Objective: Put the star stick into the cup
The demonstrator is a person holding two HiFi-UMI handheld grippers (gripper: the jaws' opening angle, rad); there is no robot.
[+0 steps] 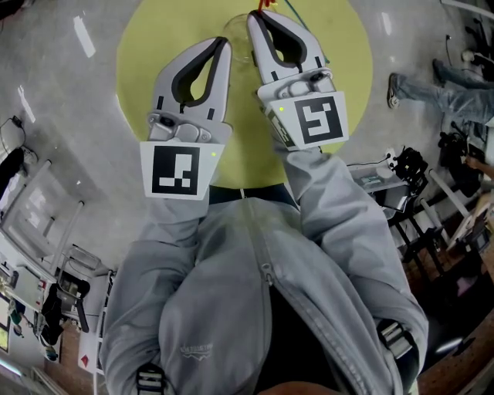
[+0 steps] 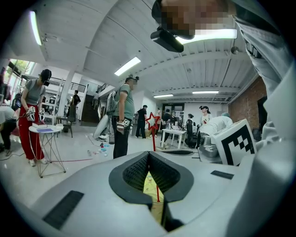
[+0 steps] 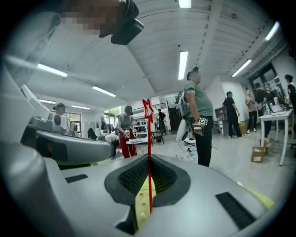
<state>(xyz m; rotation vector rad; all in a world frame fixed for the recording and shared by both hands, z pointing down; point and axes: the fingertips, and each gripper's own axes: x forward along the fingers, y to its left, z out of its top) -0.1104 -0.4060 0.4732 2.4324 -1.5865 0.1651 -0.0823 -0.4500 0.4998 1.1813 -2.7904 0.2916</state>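
Observation:
The red star stick [image 3: 149,139] stands upright between the closed jaws of my right gripper [image 3: 149,155], with its star above the tips and its lower end showing through the jaw gap. In the head view the right gripper [image 1: 254,17] reaches the far side of the yellow round table [image 1: 154,54]. A faint clear cup [image 1: 236,32] stands just left of its tips. My left gripper [image 1: 225,43] is shut and holds nothing, its tips beside the cup. In the left gripper view the star stick [image 2: 153,122] rises just beyond the left gripper [image 2: 149,153].
Grey floor surrounds the table. A person in a green shirt [image 2: 125,115] stands some way off, and others stand near a small folding table [image 2: 46,132]. Someone's legs [image 1: 432,89] and equipment stands [image 1: 409,173] are at the right. Racks line the left edge.

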